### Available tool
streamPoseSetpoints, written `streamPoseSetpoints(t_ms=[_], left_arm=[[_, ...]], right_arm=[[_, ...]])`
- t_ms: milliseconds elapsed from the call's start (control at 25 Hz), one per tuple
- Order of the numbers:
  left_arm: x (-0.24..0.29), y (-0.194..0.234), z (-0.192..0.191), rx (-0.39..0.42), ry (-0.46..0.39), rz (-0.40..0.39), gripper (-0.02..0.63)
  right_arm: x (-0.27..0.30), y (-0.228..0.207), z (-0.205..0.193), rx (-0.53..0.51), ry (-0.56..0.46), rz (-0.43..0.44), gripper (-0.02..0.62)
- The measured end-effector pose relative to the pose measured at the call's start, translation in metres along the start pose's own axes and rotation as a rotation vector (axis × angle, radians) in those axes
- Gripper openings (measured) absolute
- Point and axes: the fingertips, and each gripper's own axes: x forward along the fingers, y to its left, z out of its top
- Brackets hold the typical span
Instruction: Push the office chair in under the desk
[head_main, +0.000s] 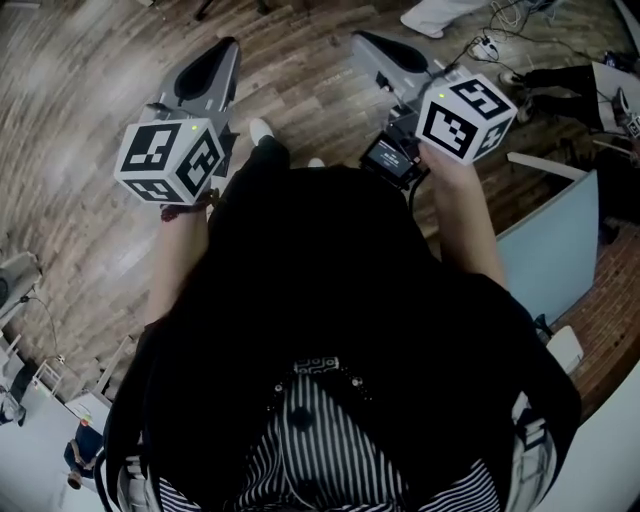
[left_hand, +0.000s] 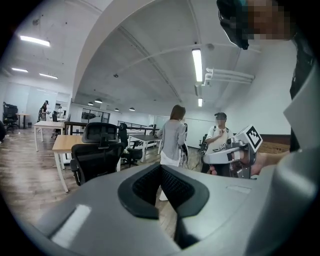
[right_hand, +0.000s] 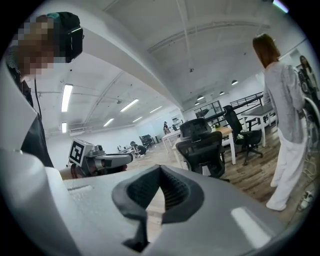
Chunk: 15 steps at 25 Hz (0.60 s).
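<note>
A black office chair (left_hand: 97, 150) stands a few steps ahead, in front of a light wooden desk (left_hand: 62, 144). The right gripper view shows the same chair (right_hand: 202, 147) in front of that desk (right_hand: 235, 131). Both grippers are held up in the air before the person's chest, far from the chair. My left gripper (head_main: 224, 52) is shut with nothing in it, its jaws meeting at the tip (left_hand: 161, 167). My right gripper (head_main: 364, 40) is also shut and holds nothing (right_hand: 160, 169). Each gripper shows in the other's view, level with it.
A person in a grey top (left_hand: 173, 137) and a person in a white shirt (left_hand: 218, 136) stand ahead to the right. More desks (left_hand: 142, 139) and chairs stand behind. A pale panel (head_main: 555, 250) and cables (head_main: 490, 45) lie to my right on the wood floor (head_main: 90, 90).
</note>
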Motion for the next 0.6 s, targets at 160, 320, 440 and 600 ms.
streamPoseSetpoints(t_ms=[160, 320, 440, 600], left_arm=[[0.016, 0.03, 0.009, -0.012, -0.011, -0.027, 0.002], [0.028, 0.07, 0.023, -0.023, -0.023, -0.057, 0.002], [0.035, 0.1, 0.032, -0.037, -0.036, -0.079, 0.002], [0.039, 0.142, 0.04, -0.047, -0.044, -0.089, 0.002]], right_arm=[[0.03, -0.009, 0.016, -0.009, 0.011, -0.011, 0.0], [0.074, -0.009, 0.037, -0.004, 0.006, -0.016, 0.0], [0.103, -0.005, 0.049, -0.025, 0.019, -0.029, 0.0], [0.14, -0.003, 0.062, -0.042, 0.033, -0.047, 0.0]])
